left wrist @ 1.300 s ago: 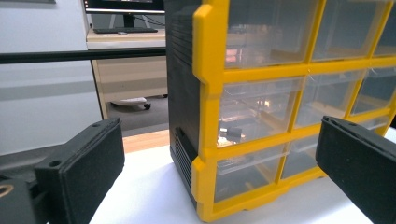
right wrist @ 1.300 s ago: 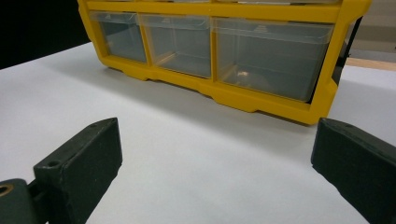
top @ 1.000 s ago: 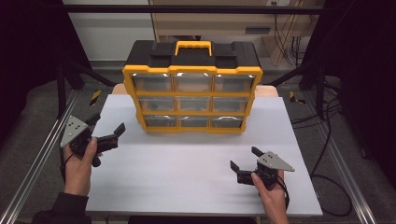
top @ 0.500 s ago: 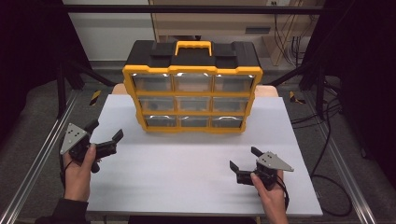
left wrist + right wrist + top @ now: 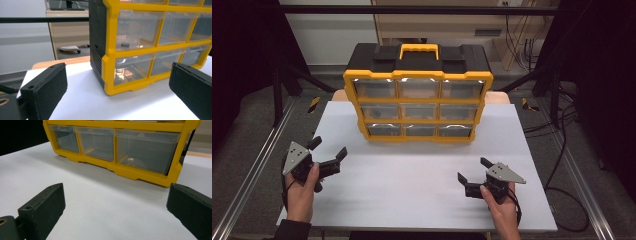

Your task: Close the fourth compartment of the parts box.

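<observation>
Both claws gaping wide, empty: left claw [image 5: 328, 156] at 8 o'clock, right claw [image 5: 472, 176] at 5. Yellow drawer organizer [image 5: 418, 107] at 12 on desk [image 5: 412, 200]. Risk: cabinet skidding backward if a drawer got tugged unbraced.

Each hand grips a set of black tongs: the left tongs [image 5: 329, 151] and the right tongs [image 5: 472, 171] both carry a grey three-cornered plate on top, dotted with small dark holes. The jaws are blocky, matte black and roughly textured, with a screw hole near the base. A black cable trails from each, and a dark sleeve cuff shows at the left wrist
</observation>
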`<state>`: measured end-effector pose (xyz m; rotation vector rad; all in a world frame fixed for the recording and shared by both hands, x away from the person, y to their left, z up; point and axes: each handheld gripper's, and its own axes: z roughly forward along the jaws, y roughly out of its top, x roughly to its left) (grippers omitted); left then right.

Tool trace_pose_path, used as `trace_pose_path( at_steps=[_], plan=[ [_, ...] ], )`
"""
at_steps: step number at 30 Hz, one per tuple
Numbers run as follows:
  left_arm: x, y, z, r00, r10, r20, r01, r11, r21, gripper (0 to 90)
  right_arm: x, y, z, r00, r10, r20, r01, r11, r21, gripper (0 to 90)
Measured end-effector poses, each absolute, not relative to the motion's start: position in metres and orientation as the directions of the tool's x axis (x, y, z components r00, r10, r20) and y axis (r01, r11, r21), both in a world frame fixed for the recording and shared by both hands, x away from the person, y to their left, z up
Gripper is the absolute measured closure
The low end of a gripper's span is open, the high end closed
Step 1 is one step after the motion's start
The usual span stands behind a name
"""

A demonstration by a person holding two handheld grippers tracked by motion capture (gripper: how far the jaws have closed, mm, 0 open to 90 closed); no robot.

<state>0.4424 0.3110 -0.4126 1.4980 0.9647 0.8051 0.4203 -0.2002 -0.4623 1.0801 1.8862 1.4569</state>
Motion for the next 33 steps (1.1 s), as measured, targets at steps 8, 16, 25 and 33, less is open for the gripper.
trace_pose_path(
  at_steps=[8,16,25,33],
  plan=[
    [0.440,0.315,-0.423,0.427,0.904,-0.032,0.159,-0.040,0.986,1.3,0.420,-0.200,-0.462,-0.548,0.834,0.069,0.279,0.104,0.955,2.2],
    [0.436,0.322,-0.429,0.430,0.902,-0.035,0.168,-0.042,0.985,1.3,0.420,-0.200,-0.462,-0.549,0.833,0.069,0.279,0.104,0.955,2.2],
    [0.430,0.325,-0.436,0.432,0.901,-0.046,0.172,-0.033,0.985,1.3,0.420,-0.200,-0.462,-0.550,0.832,0.068,0.279,0.106,0.955,2.2],
    [0.426,0.325,-0.441,0.440,0.897,-0.046,0.170,-0.033,0.985,1.2,0.420,-0.200,-0.462,-0.550,0.832,0.067,0.278,0.107,0.955,2.2]
  ],
)
